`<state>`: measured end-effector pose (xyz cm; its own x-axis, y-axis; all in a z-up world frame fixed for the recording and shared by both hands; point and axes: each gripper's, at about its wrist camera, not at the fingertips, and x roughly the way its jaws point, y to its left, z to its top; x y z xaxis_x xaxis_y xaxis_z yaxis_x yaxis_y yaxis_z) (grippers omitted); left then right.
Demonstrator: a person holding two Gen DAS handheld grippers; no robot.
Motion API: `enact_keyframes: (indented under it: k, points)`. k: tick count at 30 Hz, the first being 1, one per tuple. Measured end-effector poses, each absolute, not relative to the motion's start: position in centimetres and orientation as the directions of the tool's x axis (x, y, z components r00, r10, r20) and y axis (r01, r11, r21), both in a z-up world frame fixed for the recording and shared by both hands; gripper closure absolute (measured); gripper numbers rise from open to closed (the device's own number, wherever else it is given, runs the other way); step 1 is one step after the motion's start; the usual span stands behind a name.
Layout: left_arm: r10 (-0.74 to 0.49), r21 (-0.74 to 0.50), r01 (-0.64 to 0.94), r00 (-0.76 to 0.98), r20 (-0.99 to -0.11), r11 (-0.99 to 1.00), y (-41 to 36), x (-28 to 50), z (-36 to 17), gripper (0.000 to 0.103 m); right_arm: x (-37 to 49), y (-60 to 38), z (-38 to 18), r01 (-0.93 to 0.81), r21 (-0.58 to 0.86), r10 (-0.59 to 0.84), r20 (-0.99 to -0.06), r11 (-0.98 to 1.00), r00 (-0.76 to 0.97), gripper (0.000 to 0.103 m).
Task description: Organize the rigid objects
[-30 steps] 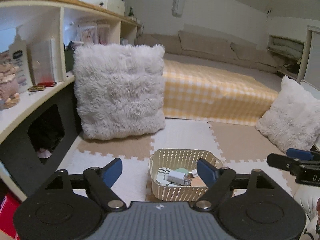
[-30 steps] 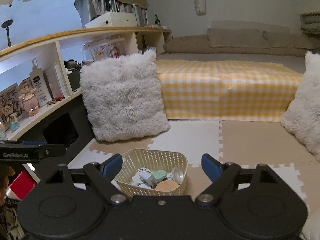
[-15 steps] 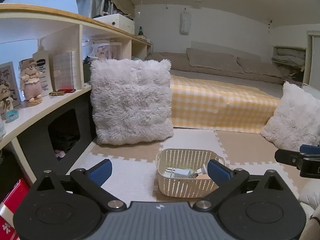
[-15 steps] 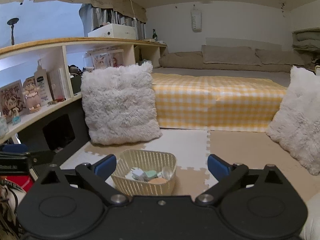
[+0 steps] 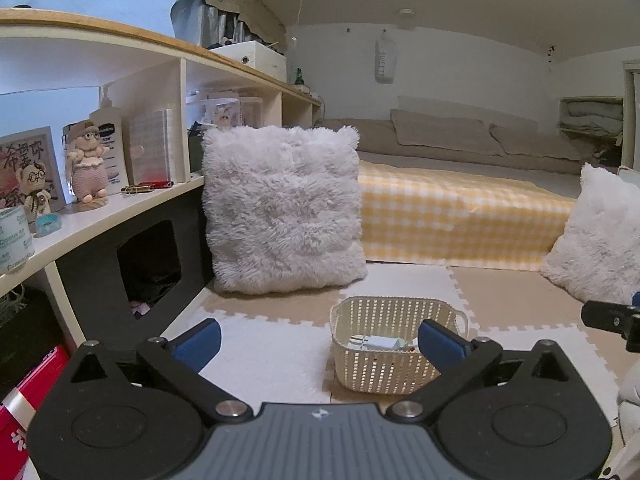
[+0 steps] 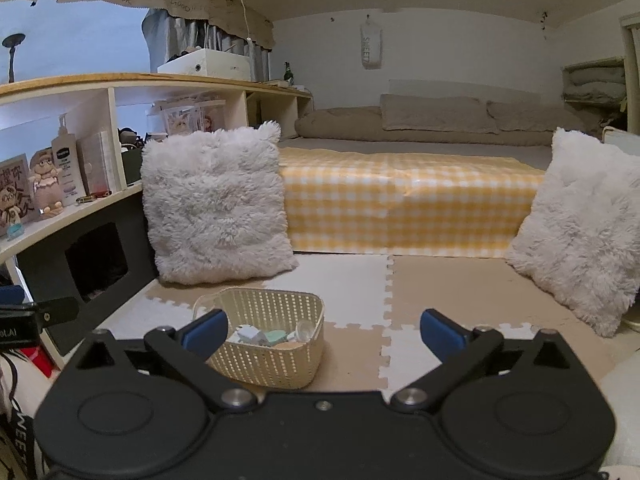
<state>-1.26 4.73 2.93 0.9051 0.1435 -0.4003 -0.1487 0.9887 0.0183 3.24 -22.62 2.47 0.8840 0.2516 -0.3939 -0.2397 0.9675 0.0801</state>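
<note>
The right gripper (image 6: pixel 322 330) stands wide with nothing between its blue fingers (image 6: pixel 206 330), above foam floor tiles (image 6: pixel 448 292) where a cream basket (image 6: pixel 276 368) of small items sits, a fluffy white pillow (image 6: pixel 216 208) leaning beyond it.

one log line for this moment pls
left gripper: open, empty | right gripper: open, empty | basket: on foam mat, small items inside | grasp: not yet

A home bedroom is shown by a low bed (image 6: pixel 408 196) covered in yellow gingham, fluffy white cushions (image 6: pixel 216 208) propped on foam floor mats (image 6: pixel 460 280), and a shelf (image 5: pixel 120 208) crowded with figurines and lotion.
</note>
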Motion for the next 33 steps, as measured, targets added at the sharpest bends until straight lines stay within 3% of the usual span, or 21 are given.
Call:
enact_keyframes:
  k: [33]
  points:
    - [0.132, 0.045, -0.125, 0.903, -0.409, 0.991, 4.3, -1.4, 2.2, 0.0, 2.8, -21.7, 1.8, -0.253, 0.037, 0.246, -0.399, 0.967, 0.883, 0.0]
